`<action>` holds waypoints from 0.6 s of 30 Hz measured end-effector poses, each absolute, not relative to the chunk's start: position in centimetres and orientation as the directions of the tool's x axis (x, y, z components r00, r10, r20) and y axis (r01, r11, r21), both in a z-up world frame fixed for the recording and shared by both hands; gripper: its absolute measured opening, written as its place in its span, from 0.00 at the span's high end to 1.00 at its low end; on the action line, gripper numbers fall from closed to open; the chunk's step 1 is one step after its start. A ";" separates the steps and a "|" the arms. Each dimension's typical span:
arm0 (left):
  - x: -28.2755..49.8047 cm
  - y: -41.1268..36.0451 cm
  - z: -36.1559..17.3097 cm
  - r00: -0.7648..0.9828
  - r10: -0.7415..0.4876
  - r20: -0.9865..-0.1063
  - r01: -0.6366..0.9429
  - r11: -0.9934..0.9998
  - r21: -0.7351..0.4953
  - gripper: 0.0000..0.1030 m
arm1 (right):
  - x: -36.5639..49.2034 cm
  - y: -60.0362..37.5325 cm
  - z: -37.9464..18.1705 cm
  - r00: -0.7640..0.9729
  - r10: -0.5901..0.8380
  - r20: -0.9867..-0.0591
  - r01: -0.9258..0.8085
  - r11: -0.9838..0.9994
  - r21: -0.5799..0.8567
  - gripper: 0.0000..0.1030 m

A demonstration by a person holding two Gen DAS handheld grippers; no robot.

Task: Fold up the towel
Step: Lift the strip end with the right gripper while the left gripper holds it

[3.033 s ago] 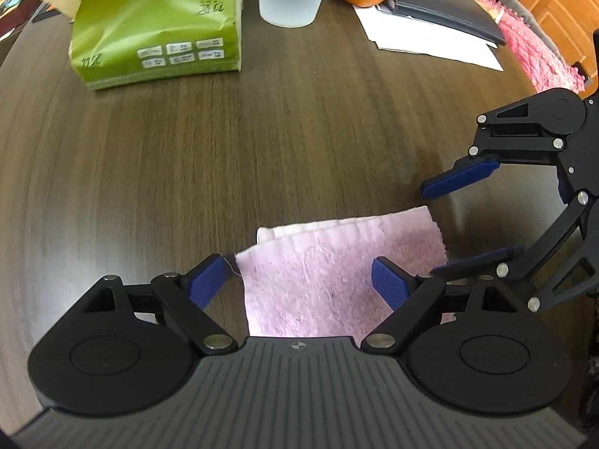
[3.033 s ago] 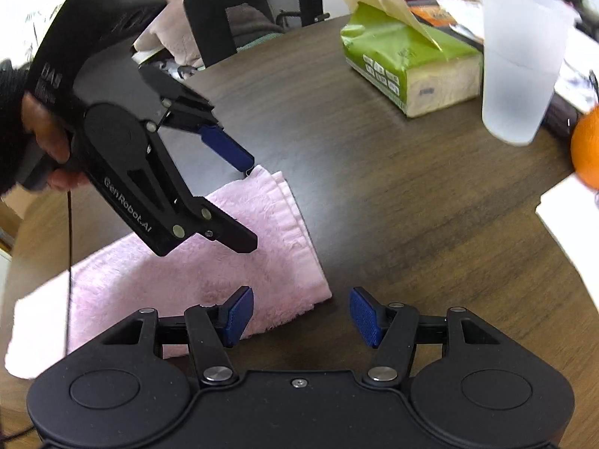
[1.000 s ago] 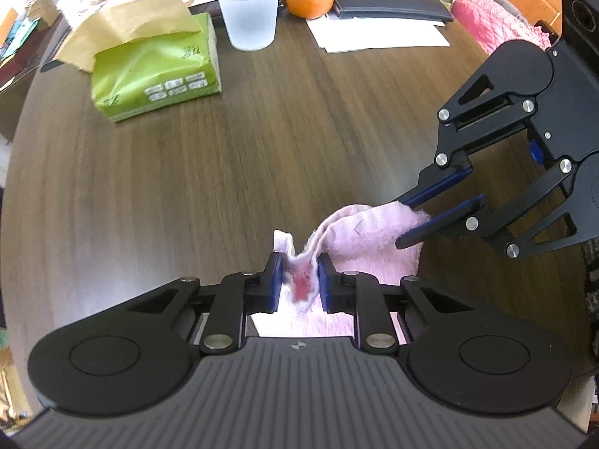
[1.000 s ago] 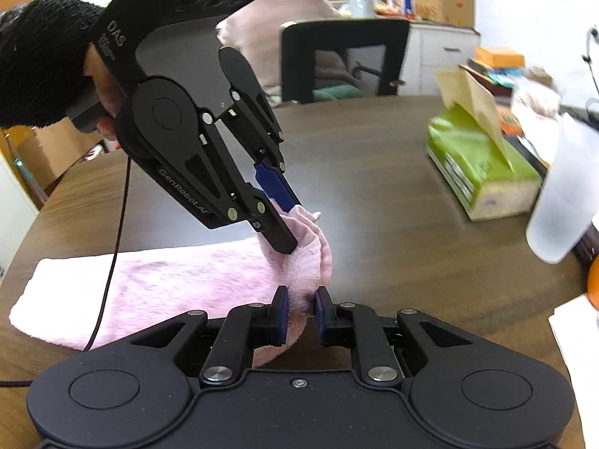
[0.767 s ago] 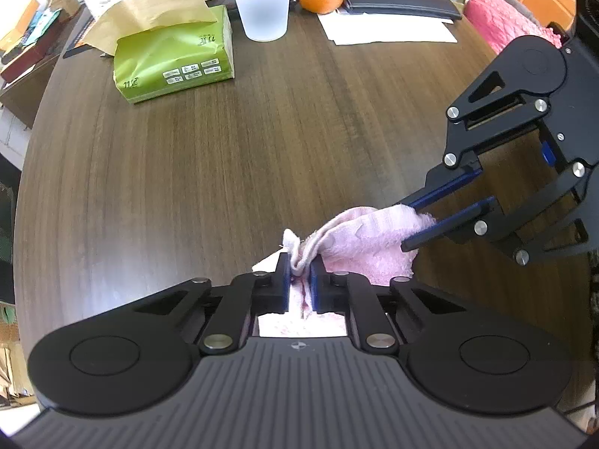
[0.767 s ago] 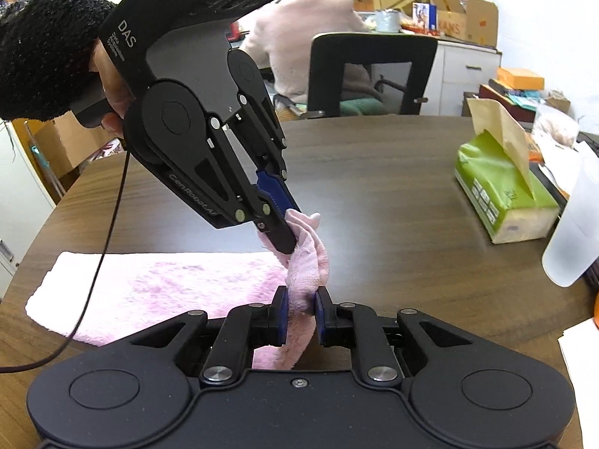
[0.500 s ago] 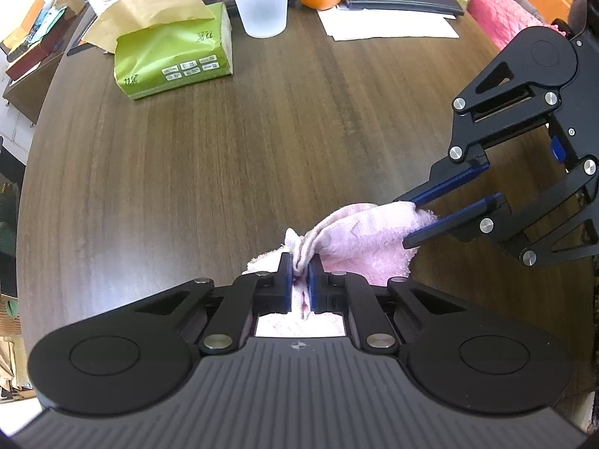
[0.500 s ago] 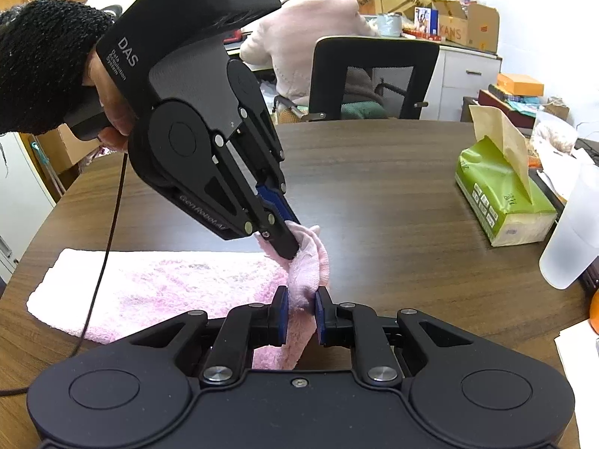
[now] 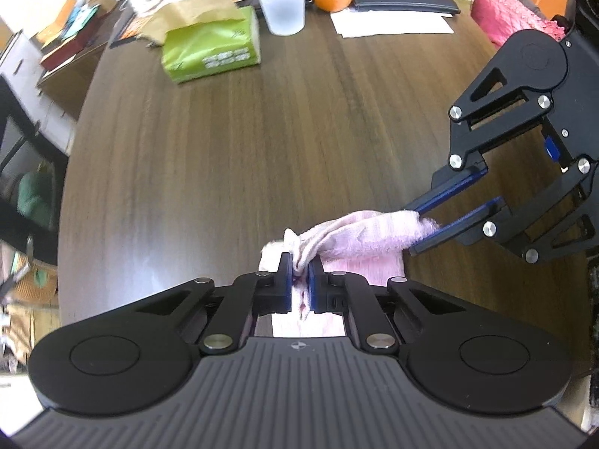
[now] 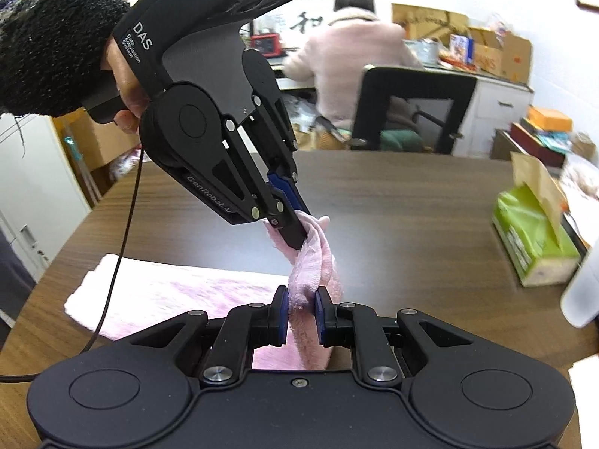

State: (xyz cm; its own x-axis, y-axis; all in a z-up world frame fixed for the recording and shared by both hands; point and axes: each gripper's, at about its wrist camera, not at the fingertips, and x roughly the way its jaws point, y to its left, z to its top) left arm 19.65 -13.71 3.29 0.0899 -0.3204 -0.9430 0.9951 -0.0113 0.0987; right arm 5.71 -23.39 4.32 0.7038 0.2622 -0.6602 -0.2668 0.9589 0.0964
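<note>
Left-wrist view shows left tongs [image 9: 299,280] pinching the pink towel [image 9: 359,235] corner above the surface [image 9: 243,142], while right-wrist view shows right tongs [image 10: 301,312] pinching the other corner, so carry both level toward the far end resting near the surface's left edge.

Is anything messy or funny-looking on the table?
Only the pink towel: one end is bunched and lifted off the table, pinched by the left gripper and right gripper, while the rest lies flat. Nothing looks spilled or broken.
</note>
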 end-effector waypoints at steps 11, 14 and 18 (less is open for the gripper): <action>19.3 -3.4 3.6 0.142 -0.275 -0.951 0.988 0.092 0.121 0.93 | 6.2 -14.5 4.5 0.649 0.392 -0.652 -0.432 0.895 0.107 0.87; 19.3 -1.0 3.3 0.145 -0.272 -0.951 0.986 0.117 0.117 0.93 | 6.5 -11.7 4.2 0.627 0.416 -0.659 -0.468 0.877 0.109 0.87; 19.4 2.8 2.9 0.155 -0.276 -0.949 0.981 0.158 0.114 0.93 | 6.6 -8.0 3.9 0.594 0.445 -0.670 -0.516 0.850 0.107 0.87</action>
